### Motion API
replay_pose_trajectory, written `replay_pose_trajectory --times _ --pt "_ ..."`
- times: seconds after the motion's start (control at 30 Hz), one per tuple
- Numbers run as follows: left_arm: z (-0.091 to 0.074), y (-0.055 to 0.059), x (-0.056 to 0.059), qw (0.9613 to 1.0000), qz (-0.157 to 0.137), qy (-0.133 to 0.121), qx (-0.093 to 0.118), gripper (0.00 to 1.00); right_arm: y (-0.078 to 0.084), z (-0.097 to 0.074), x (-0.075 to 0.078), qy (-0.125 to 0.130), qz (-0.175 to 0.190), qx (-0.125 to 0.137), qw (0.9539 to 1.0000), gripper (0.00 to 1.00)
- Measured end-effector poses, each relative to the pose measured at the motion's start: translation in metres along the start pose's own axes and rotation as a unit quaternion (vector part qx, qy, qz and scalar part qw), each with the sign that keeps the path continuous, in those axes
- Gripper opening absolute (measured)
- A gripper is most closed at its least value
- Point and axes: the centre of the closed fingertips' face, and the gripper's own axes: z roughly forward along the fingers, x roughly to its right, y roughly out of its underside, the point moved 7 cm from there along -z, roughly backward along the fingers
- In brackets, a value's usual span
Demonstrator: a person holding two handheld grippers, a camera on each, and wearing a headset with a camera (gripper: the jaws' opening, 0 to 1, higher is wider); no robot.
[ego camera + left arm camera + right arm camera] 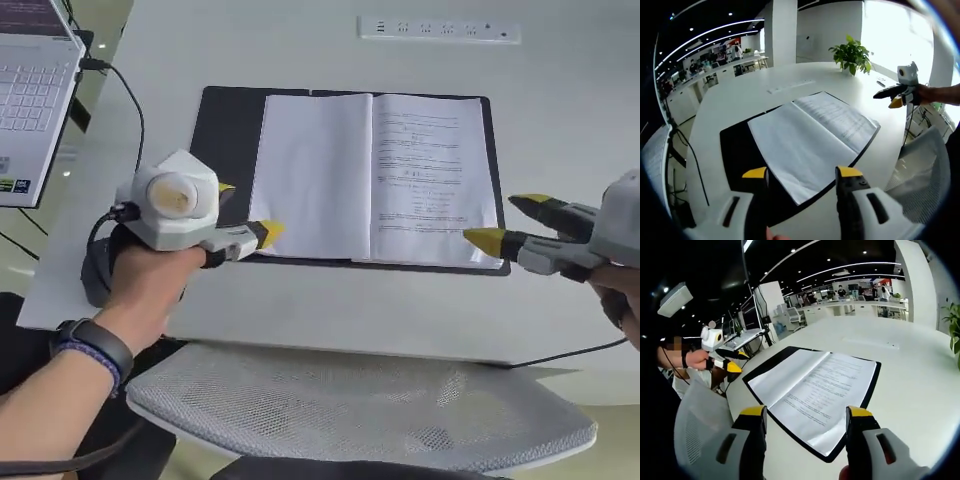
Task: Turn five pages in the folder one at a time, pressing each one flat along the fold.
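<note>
The folder (225, 140) is lying open on the table (300, 60). Nearest me, my left tongs (248, 210) are waiting apart by its near left corner. My right tongs (508, 221) are apart beside the printed page (432, 170), I think getting ready to lift it.

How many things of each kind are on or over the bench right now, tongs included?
folder: 1
tongs: 2, left tongs and right tongs, both open
laptop: 1
power strip: 1
potted plant: 1
Total: 6
</note>
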Motion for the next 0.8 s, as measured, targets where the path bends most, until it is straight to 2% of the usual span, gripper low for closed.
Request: replay_pose_trajectory --times 0.27,0.4,0.6,0.8 --pt "-0.016 -0.014 -0.001 0.9996 0.014 0.003 0.026 0.6 0.001 -0.015 0.001 0.02 0.0 0.004 0.9998 0.69" --pt "-0.026 -0.017 -0.001 0.9993 0.018 0.001 0.034 0.62 0.001 -0.022 -0.003 0.027 0.005 0.012 0.9996 0.7" --pt "-0.038 -0.012 -0.001 0.9991 0.024 -0.007 0.033 0.65 0.006 -0.031 -0.009 0.035 0.012 0.017 0.9992 0.72" --pt "-0.045 -0.003 -0.001 0.9993 0.004 -0.014 0.035 0.67 0.013 -0.036 -0.014 0.04 0.018 0.015 0.9989 0.72"
